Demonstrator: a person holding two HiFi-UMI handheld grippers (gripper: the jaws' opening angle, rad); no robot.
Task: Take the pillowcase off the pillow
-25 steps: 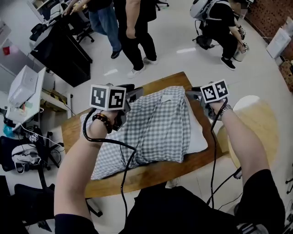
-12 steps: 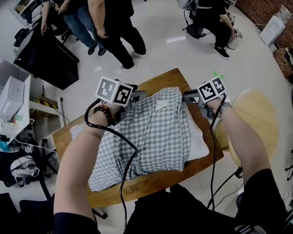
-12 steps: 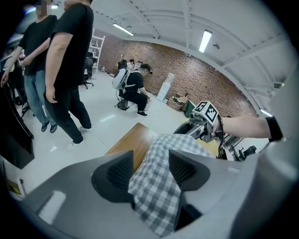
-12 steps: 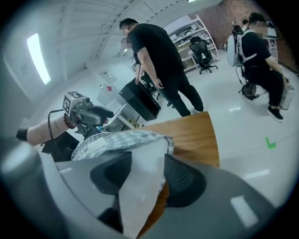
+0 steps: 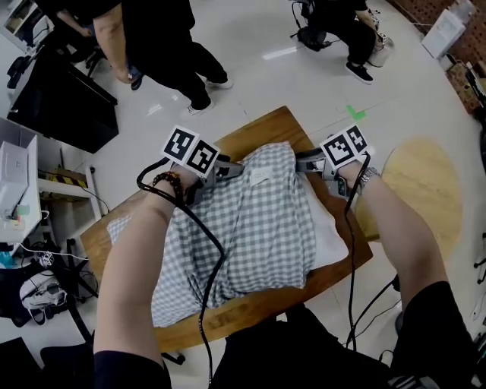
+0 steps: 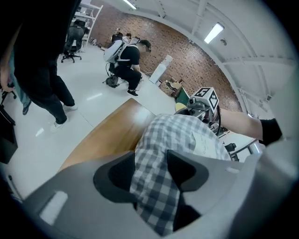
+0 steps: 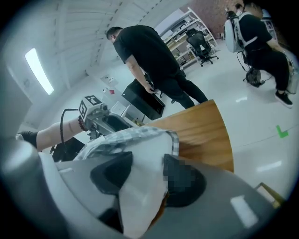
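A pillow in a grey-checked pillowcase [image 5: 258,228] lies on the wooden table [image 5: 258,131]. The bare white pillow [image 5: 328,232] shows along its right side. My left gripper [image 5: 228,169] is at the far left corner. In the left gripper view its jaws [image 6: 152,161] have just been closing, and the checked pillowcase [image 6: 180,135] is bunched between the pads. My right gripper [image 5: 302,161] is at the far right corner. Its jaws [image 7: 147,163] have just been opening, and the white pillow corner [image 7: 145,186] sits between them, with the checked hem [image 7: 126,137] just beyond.
People stand on the floor beyond the table [image 5: 163,45], and another crouches further off [image 5: 342,19]. A round wooden stool top [image 5: 421,182] is close on the right. A black cabinet [image 5: 57,102] stands at the left. Cables trail from both grippers across the pillow.
Both grippers have moved down and forward onto the pillow's far corners, the left one tipping downward. The checked cloth now sits in the left jaws and the white corner in the right.
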